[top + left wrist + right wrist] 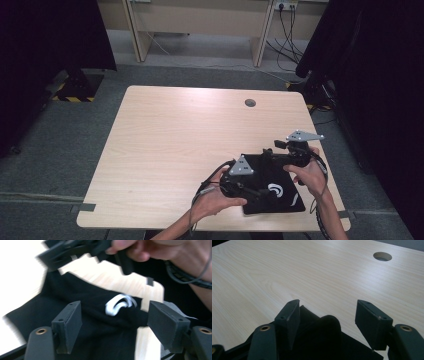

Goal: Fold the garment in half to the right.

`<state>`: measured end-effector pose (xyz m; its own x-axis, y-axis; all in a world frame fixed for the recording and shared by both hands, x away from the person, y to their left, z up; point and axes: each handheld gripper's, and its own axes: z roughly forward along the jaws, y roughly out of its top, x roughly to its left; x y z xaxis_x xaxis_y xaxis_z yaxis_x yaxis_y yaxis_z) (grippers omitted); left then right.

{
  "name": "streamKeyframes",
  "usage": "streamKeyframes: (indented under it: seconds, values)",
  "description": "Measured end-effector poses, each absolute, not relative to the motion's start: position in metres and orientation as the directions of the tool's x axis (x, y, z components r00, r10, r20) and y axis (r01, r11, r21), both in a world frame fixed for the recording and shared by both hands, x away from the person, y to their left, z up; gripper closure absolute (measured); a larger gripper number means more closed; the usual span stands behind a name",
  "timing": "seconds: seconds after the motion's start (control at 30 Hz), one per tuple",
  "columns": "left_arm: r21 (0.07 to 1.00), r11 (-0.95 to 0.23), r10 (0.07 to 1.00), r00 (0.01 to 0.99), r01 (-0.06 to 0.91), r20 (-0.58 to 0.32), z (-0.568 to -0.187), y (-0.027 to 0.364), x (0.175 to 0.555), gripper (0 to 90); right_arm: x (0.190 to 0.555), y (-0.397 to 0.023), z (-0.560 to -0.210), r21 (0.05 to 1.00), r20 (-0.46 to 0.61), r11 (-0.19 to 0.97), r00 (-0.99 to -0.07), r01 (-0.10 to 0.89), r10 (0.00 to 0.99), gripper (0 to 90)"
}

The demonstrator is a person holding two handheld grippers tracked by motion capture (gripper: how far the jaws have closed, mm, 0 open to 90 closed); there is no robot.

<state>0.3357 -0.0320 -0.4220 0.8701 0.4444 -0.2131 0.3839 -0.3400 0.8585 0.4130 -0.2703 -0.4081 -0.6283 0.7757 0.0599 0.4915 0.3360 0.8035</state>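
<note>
A black cloth [282, 202] with a white logo [274, 190] lies folded on the near right of the light wooden table [175, 140]. My left gripper [260, 192] is low over the cloth's near left part. In the left gripper view it [115, 325] is open, with the cloth [100, 340] and the logo [120, 304] in the gap and its pads off the fabric. My right gripper [267, 154] is at the cloth's far edge. It [328, 315] is open, and a raised fold of the cloth [327, 340] sits loose between its jaws.
A round cable hole [250, 103] sits in the table's far right part, also in the right gripper view [382, 256]. Black curtains stand at both sides. A wooden desk with hanging cables [287, 30] stands beyond the table. Bare tabletop stretches left of the cloth.
</note>
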Motion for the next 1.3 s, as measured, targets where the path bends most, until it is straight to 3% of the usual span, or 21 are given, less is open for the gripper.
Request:
streamKeyframes:
  seconds: [0.23,0.4,0.5,0.67,0.83,0.93,1.1,1.3]
  values:
    - [0.802,-0.418,0.555,0.819,0.427,-0.147,-0.455,-0.029,0.34,20.0,0.413,-0.25,-0.412,0.743,-0.011,0.409,-0.601,0.53,0.799,36.6]
    - [0.774,-0.468,0.571,0.814,0.426,-0.103,-0.47,-0.037,0.338,17.0,0.419,-0.256,-0.423,0.7,-0.091,0.517,-0.656,0.492,0.749,73.6]
    - [0.758,-0.498,0.575,0.815,0.421,-0.076,-0.476,-0.039,0.335,16.4,0.418,-0.269,-0.42,0.719,-0.108,0.517,-0.661,0.464,0.743,81.2]
    - [0.751,-0.515,0.577,0.815,0.413,-0.053,-0.478,-0.041,0.331,18.1,0.411,-0.296,-0.417,0.742,-0.107,0.487,-0.634,0.462,0.766,82.1]
    - [0.749,-0.527,0.576,0.817,0.401,-0.032,-0.479,-0.044,0.33,19.1,0.415,-0.317,-0.453,0.687,-0.066,0.475,-0.604,0.55,0.794,80.6]
    - [0.749,-0.534,0.572,0.82,0.392,-0.021,-0.479,-0.044,0.33,19.4,0.414,-0.323,-0.465,0.718,-0.03,0.432,-0.595,0.546,0.803,79.9]
    - [0.744,-0.536,0.581,0.813,0.398,-0.017,-0.478,-0.034,0.332,19.6,0.416,-0.311,-0.465,0.714,-0.065,0.456,-0.598,0.532,0.799,79.0]
    - [0.739,-0.514,0.647,0.763,0.436,-0.001,-0.477,0.004,0.338,20.1,0.43,-0.279,-0.469,0.736,-0.048,0.451,-0.625,0.505,0.779,78.5]
